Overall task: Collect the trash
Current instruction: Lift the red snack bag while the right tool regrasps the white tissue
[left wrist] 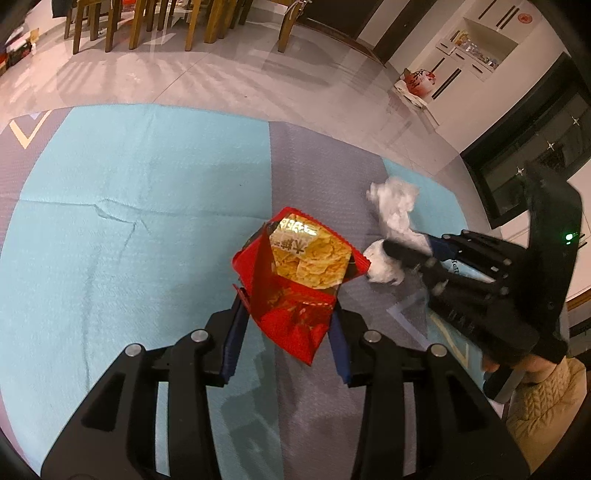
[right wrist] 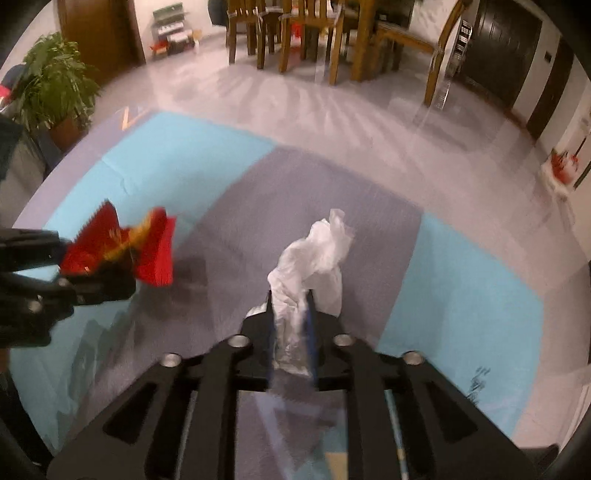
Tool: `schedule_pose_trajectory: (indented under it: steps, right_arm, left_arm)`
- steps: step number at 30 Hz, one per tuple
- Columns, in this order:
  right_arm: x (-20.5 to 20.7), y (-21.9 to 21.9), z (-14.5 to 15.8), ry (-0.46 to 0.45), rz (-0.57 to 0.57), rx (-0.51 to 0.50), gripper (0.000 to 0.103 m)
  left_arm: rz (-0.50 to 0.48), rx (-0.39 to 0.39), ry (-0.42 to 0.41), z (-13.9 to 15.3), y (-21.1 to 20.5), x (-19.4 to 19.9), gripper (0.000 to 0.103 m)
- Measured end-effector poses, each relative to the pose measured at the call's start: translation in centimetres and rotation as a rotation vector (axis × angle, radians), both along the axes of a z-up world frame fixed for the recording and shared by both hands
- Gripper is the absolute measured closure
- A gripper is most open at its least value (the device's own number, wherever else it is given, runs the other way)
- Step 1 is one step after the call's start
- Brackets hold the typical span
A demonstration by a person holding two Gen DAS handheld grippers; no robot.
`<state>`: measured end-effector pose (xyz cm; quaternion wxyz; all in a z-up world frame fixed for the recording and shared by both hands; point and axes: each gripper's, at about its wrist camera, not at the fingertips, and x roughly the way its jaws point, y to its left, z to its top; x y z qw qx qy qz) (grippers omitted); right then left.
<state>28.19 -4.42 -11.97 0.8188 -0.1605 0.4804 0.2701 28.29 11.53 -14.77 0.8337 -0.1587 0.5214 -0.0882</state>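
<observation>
Holding phase of the trash pickup: left gripper point(left wrist: 286, 317) clamps a red snack bag point(left wrist: 295, 273) off the blue-grey mat point(left wrist: 110, 221). Right gripper point(right wrist: 291, 314) pinches a white crumpled plastic wrapper point(right wrist: 314, 258), which stands up between its pads. Judged next: carry both pieces to a bin, none in view; light film could slip.

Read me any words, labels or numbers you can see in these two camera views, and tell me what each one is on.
Red snack bag: large printed characters on a pale panel near its top, seen at an angle; not legible.
Right gripper: pale lettering on a blue strip, mostly hidden; unreadable.
Round red emblem on the white cabinet: too small.
White crumpled bag: no text visible.
</observation>
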Motion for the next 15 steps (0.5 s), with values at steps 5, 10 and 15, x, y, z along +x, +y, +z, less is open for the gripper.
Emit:
schedule_pose_trajectory:
  steps: [5, 10, 15]
  right_arm:
    - [-0.7, 1.4, -1.2, 0.022, 0.008, -0.029, 0.048]
    - [-1.6, 1.9, -2.1, -0.055, 0.013, -0.072, 0.075]
    - [-2.9, 1.1, 0.3, -0.140, 0.001, 0.013, 0.079]
  left_arm:
    - [0.006, -0.002, 0.002, 0.0, 0.6, 0.0, 0.062]
    - [0.016, -0.009, -0.001, 0.2, 0.6, 0.1, 0.062]
    - [0.013, -0.010, -0.012, 0.5, 0.4, -0.3, 0.062]
